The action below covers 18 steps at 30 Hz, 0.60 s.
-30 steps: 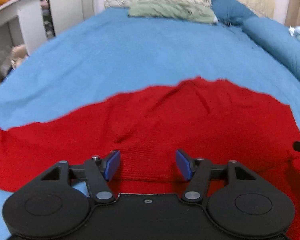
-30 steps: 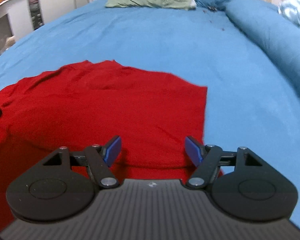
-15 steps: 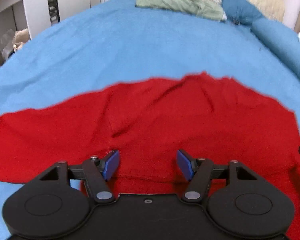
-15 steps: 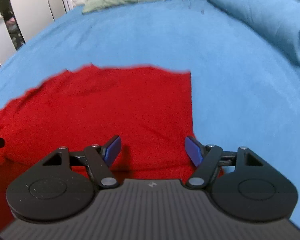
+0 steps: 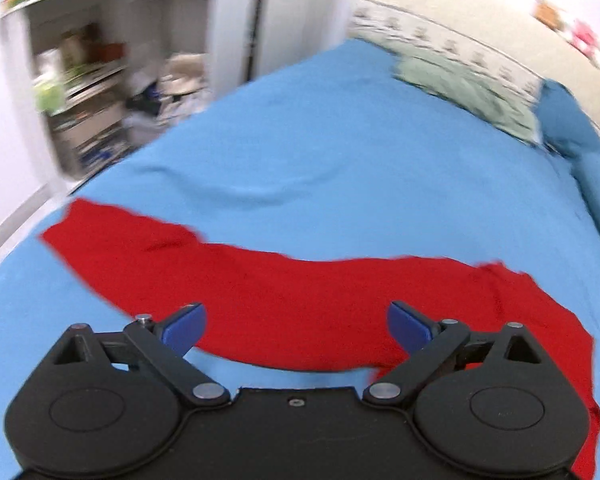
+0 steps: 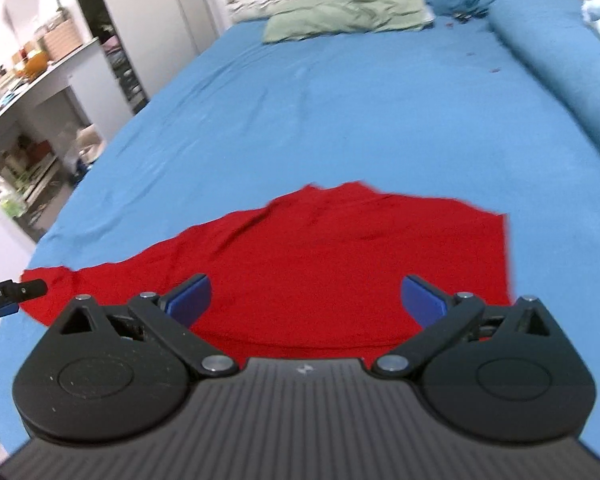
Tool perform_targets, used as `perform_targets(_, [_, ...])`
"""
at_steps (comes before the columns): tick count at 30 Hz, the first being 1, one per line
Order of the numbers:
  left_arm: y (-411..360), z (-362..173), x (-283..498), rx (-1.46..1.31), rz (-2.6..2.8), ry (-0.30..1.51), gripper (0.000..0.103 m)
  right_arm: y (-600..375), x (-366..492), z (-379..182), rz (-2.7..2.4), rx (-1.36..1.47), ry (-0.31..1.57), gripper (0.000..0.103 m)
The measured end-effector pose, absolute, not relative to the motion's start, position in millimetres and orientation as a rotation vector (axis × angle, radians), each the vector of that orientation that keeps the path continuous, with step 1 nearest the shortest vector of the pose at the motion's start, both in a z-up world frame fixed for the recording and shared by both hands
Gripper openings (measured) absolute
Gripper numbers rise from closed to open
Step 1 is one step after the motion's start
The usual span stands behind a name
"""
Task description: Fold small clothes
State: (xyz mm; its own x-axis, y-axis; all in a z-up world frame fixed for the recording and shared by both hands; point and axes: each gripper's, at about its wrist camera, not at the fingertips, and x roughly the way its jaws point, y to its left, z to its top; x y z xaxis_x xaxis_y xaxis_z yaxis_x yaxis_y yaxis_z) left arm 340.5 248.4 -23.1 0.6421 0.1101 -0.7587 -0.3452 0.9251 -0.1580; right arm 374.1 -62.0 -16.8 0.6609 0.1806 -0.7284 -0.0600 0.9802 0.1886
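Note:
A red knit garment (image 5: pixel 300 292) lies spread flat on the blue bed; it also shows in the right wrist view (image 6: pixel 340 256). One sleeve (image 5: pixel 112 232) stretches out to the left. My left gripper (image 5: pixel 296 326) is open and empty, just above the garment's near edge by the sleeve. My right gripper (image 6: pixel 306 298) is open and empty over the garment's near edge on its right side. The tip of the left gripper (image 6: pixel 24 290) shows at the left edge of the right wrist view.
The blue bed sheet (image 6: pixel 340 100) runs far ahead. A green pillow (image 6: pixel 348 16) and a patterned cushion lie at the headboard. A blue bolster (image 6: pixel 560 60) lines the right side. White shelves with clutter (image 5: pixel 100 80) stand left of the bed.
My left gripper has swung left, so the sleeve and shelves come into view. Both grippers have opened wider. The right gripper pulled back a little.

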Motion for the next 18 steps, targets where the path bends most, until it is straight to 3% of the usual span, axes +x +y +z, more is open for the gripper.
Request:
perform_targets(11, [404, -75, 352, -0.461, 0.419, 0.831, 0.096, 49, 390, -89, 0.107, 0.162, 0.930, 0.103])
perform_targets(18, [444, -107, 363, -0.469, 0.418, 0.834, 0.072, 91, 387, -117, 0.066, 0.129, 0.933, 0.103])
